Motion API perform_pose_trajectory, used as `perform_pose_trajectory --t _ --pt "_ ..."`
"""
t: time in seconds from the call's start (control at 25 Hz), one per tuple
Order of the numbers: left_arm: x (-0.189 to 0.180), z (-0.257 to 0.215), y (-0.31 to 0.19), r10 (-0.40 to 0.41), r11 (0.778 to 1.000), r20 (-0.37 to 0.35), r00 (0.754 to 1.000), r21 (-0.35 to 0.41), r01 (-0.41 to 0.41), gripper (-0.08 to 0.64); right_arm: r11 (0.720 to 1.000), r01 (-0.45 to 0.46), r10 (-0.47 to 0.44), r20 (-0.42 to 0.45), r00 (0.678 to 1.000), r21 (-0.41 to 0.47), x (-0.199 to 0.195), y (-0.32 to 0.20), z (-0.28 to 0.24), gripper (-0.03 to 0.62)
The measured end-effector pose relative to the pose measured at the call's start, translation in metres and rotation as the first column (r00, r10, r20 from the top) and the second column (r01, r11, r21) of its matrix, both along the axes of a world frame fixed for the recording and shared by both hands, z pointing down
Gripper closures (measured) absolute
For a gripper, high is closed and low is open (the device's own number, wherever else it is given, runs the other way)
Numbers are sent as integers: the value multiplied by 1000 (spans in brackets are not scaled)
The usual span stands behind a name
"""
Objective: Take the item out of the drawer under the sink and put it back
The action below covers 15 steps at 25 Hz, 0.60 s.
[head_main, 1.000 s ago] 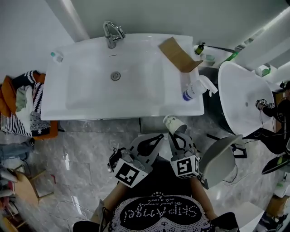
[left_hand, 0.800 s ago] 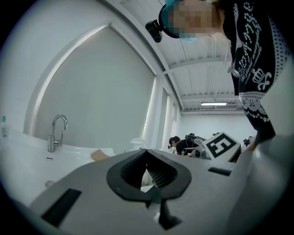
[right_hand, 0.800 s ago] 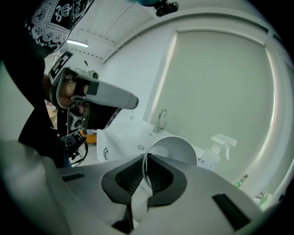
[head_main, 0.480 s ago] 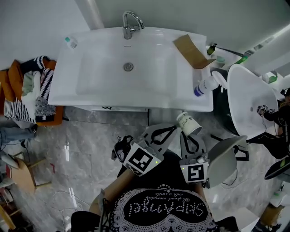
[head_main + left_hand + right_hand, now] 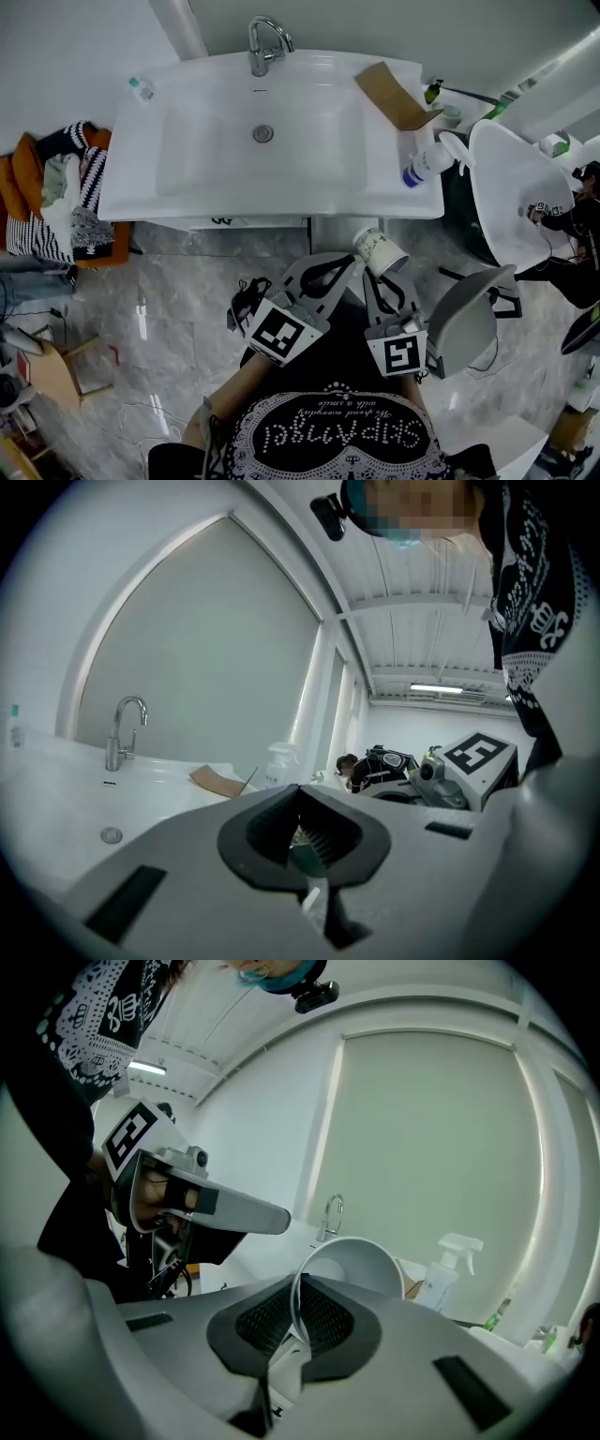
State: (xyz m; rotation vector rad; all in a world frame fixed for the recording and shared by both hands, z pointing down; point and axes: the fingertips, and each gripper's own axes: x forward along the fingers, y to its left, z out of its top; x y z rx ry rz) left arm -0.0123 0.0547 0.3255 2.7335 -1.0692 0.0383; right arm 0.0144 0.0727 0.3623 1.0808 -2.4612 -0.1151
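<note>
Right tool [image 5: 298,1290] clamped on rim of empty white paper cup [image 5: 380,251], near white ceramic sink's [image 5: 141,202] front edge; left tool [image 5: 300,794] closed, empty.

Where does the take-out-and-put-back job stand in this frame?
Done: the paper cup is out, gripped by its rim in the right claw and held in the air before the front edge of the sink. In hand: carrying that cup; the left claw is shut, with nothing visibly held. Left: returning the cup to the drawer, which no view shows clearly.
</note>
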Motion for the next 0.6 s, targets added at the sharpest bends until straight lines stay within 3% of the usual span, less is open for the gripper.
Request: perform_pose_trajectory --t 0.12,0.36,0.6 --pt "-5 -1 2 -17 1000 5 1000 1 17 555 1000 5 -5 -3 1000 -2 -5 2 0 568" --pt "4 5 12 29 999 18 999 -25 -28 555 1000 10 -11 -13 1000 -14 -7 9 5 566" --pt "4 -2 10 38 999 18 999 25 -39 557 1000 5 -5 -27 1000 -4 -6 8 3 568"
